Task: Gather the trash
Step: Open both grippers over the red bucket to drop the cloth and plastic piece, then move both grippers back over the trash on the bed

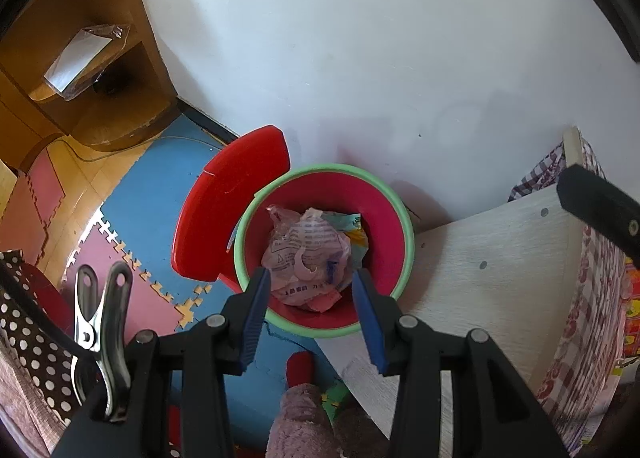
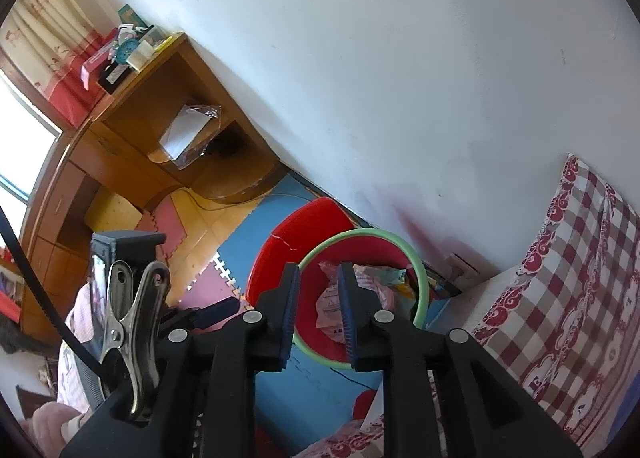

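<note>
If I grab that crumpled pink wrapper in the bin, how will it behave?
The pink wrapper looks like thin printed plastic, creased all over, so it is probably floppy and very light. It may slip between pads. It lies loose on other scraps in the bin, so neighbours might lift with it.

The floor (image 1: pixel 80 178) is pale wooden boards partly covered by interlocking blue (image 1: pixel 152 210) and pink foam mats (image 1: pixel 132 290). On the blue mat stands a red plastic bin with a green rim (image 1: pixel 400 230), holding crumpled wrappers (image 1: pixel 308 258). At its nine o'clock, touching it, is a red plastic stool (image 1: pixel 224 210).
</note>
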`<act>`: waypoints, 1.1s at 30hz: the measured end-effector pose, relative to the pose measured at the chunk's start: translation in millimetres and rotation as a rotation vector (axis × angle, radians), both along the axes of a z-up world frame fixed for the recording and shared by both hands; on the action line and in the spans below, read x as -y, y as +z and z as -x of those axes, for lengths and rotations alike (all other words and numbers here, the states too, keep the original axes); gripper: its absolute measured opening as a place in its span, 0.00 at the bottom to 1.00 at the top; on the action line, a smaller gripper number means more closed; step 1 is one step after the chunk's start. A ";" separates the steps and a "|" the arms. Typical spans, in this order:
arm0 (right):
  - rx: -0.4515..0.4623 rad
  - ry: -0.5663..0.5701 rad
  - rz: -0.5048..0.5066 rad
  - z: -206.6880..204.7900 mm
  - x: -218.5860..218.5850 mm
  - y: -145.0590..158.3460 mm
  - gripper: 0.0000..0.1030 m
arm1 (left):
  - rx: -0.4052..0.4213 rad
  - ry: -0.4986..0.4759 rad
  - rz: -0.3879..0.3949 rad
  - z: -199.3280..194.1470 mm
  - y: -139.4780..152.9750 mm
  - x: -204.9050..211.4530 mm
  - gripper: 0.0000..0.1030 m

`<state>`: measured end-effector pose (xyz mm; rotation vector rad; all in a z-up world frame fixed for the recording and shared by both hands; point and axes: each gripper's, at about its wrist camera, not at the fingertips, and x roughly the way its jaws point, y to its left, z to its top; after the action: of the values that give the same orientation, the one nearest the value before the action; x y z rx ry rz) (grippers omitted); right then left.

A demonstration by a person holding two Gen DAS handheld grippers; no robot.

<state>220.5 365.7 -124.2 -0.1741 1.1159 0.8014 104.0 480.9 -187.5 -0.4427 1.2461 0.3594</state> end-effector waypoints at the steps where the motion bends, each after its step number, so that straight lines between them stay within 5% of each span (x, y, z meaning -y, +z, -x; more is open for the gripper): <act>1: 0.005 -0.002 0.006 0.6 -0.2 -0.2 0.20 | 0.000 0.000 0.002 0.5 0.2 -0.4 0.43; 33: 0.005 0.000 -0.077 68.7 34.1 27.6 0.20 | 0.054 0.017 -0.072 44.1 41.6 9.6 0.43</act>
<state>151.8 331.6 -96.7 -0.1121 1.0787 0.8422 59.9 471.2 -145.9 -0.3990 1.1732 0.4036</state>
